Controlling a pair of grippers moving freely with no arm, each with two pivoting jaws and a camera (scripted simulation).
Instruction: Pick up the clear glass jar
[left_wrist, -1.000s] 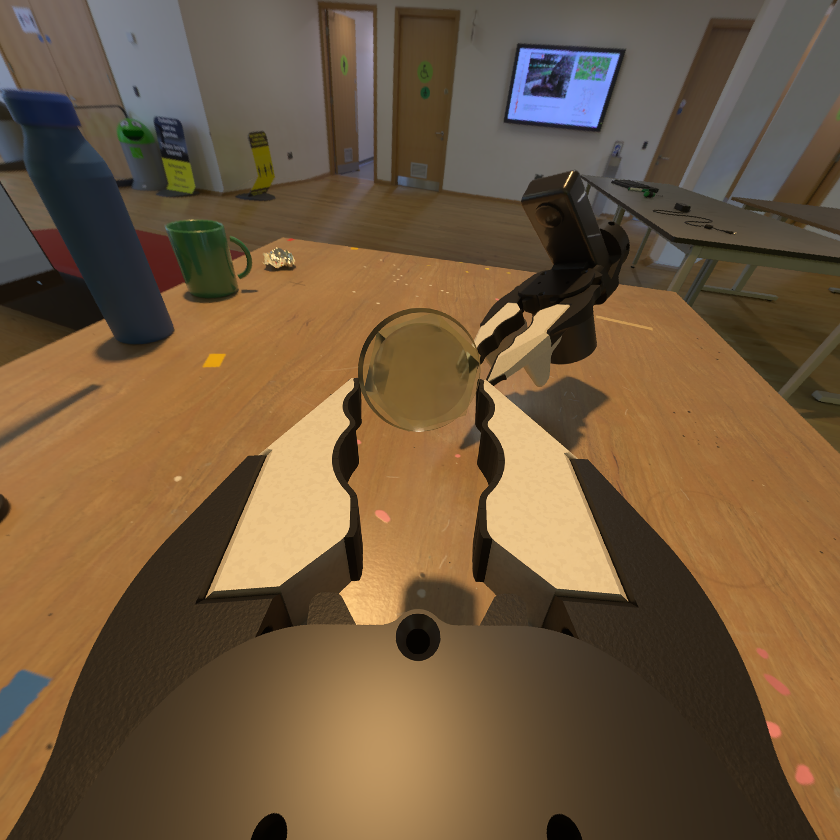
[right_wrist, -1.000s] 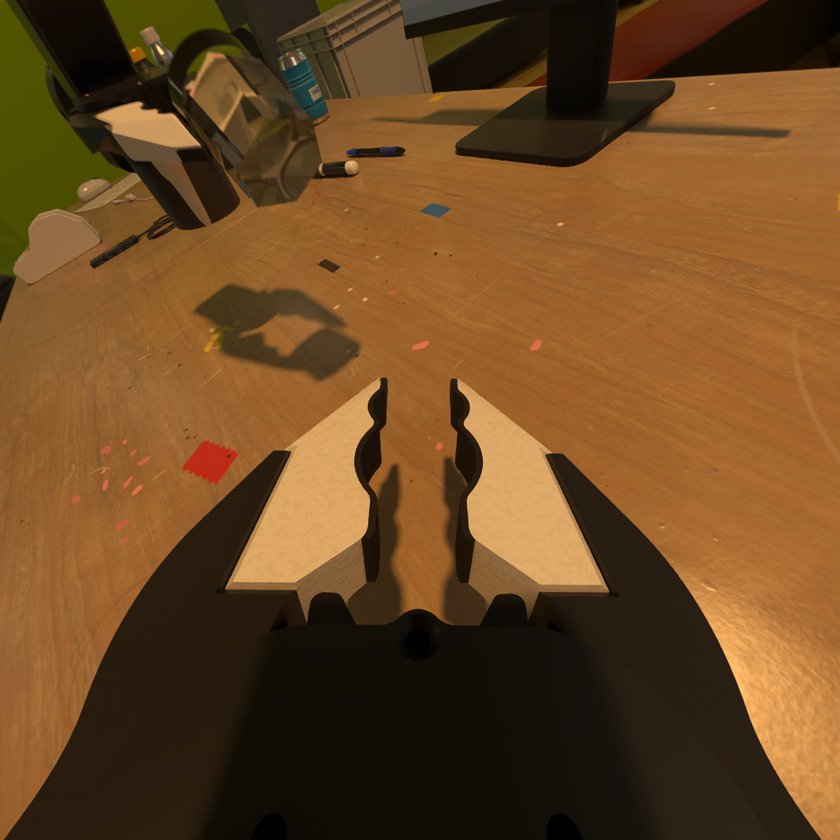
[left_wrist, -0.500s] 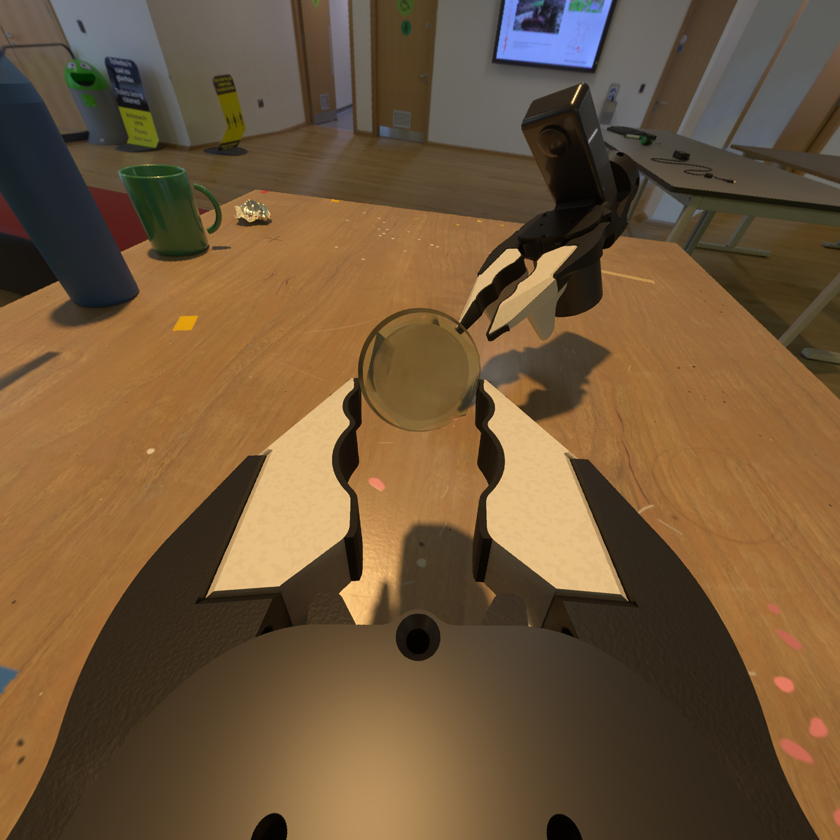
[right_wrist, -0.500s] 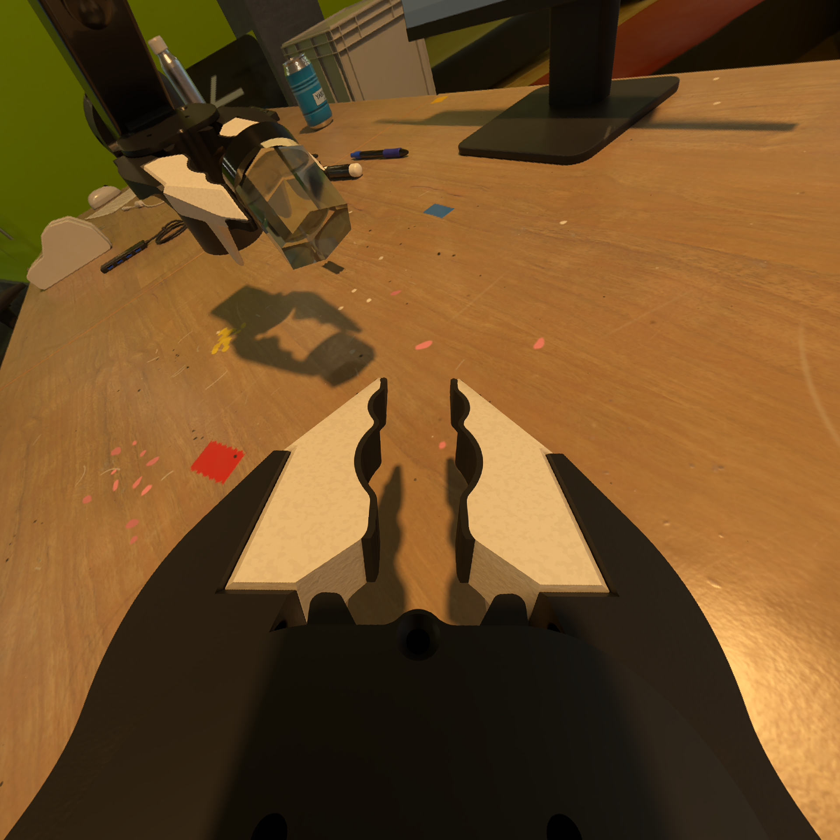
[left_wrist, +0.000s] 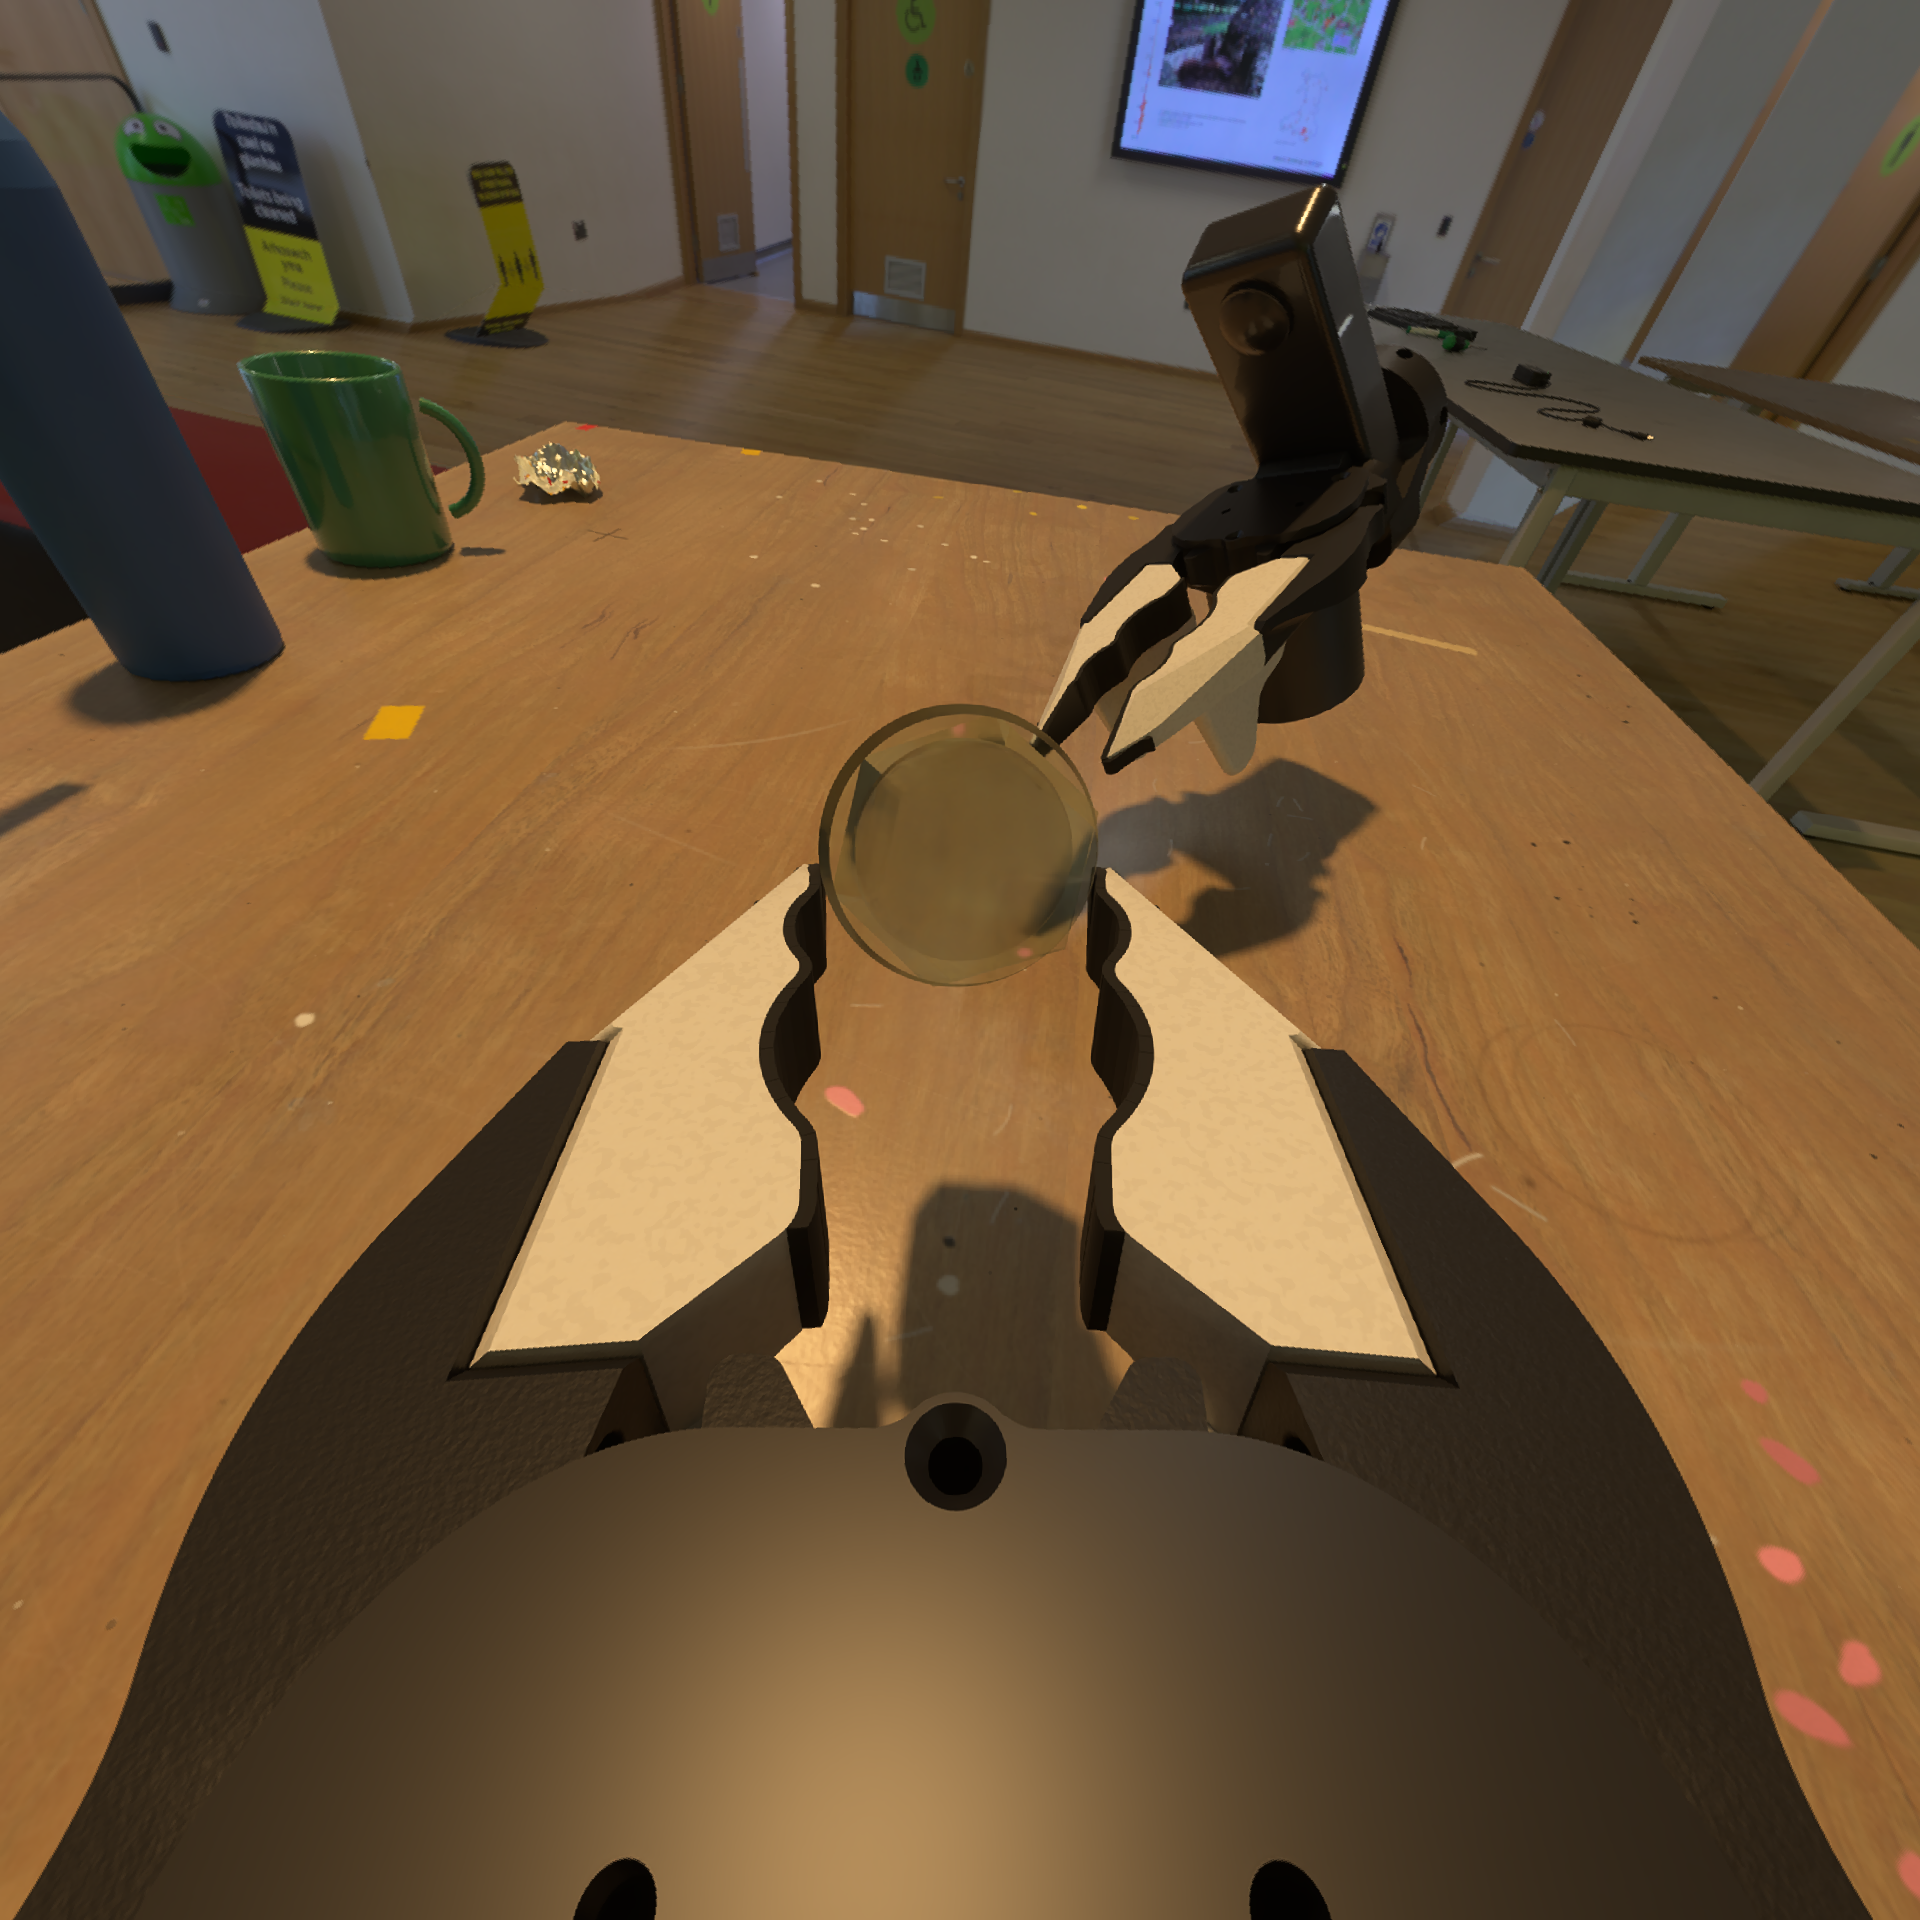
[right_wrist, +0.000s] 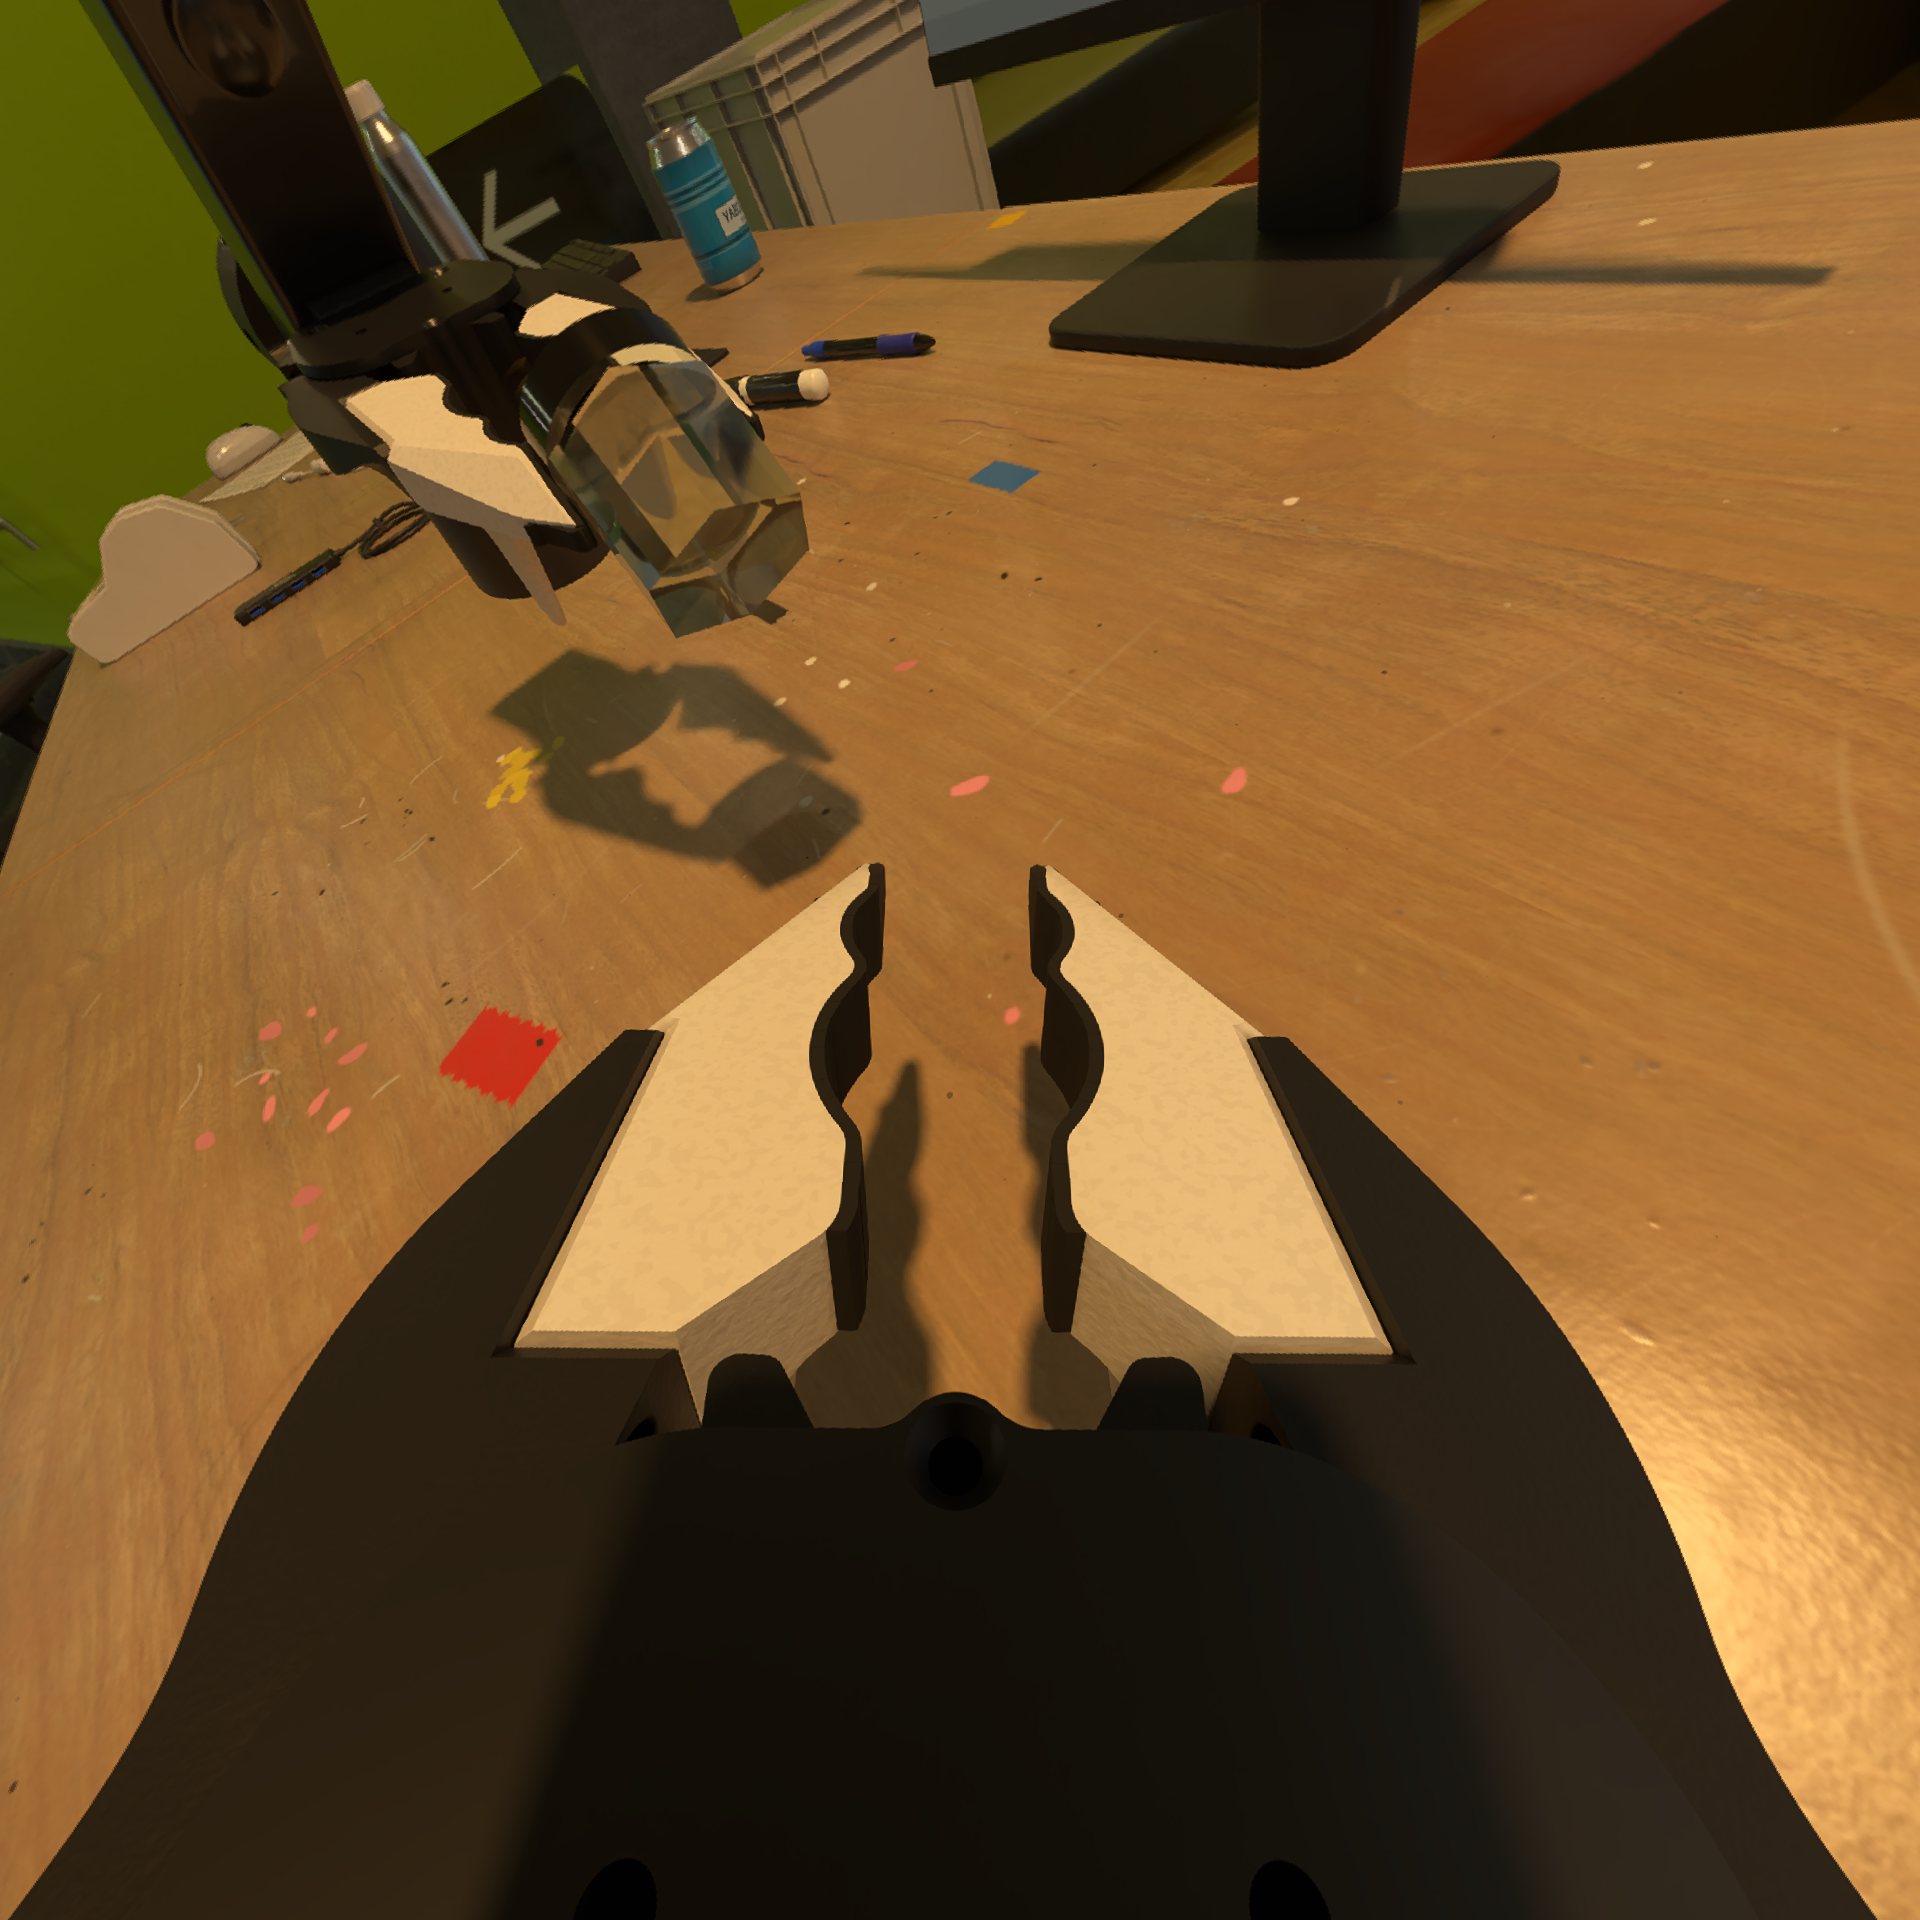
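Observation:
The clear glass jar (left_wrist: 956, 847) is held between the fingertips of my left gripper (left_wrist: 956, 883), which is shut on it. I see it end-on as a round disc. In the right wrist view the jar (right_wrist: 686, 488) hangs tilted above the wooden table (right_wrist: 1351, 727), held by the left gripper (right_wrist: 613, 416), and casts a shadow below. My right gripper (right_wrist: 956, 883) is open with a narrow gap and empty, low over the table. It also shows in the left wrist view (left_wrist: 1086, 740), its tips just beyond the jar's upper right.
A green mug (left_wrist: 348, 457), a tall blue bottle (left_wrist: 114, 499) and a crumpled foil ball (left_wrist: 559, 473) stand at the far left. A monitor stand (right_wrist: 1309, 260), a blue can (right_wrist: 707, 208) and two markers (right_wrist: 868, 345) sit across the table.
My left gripper has moved down and nearer to the right gripper, still holding the jar. The right gripper has kept its place and its opening.

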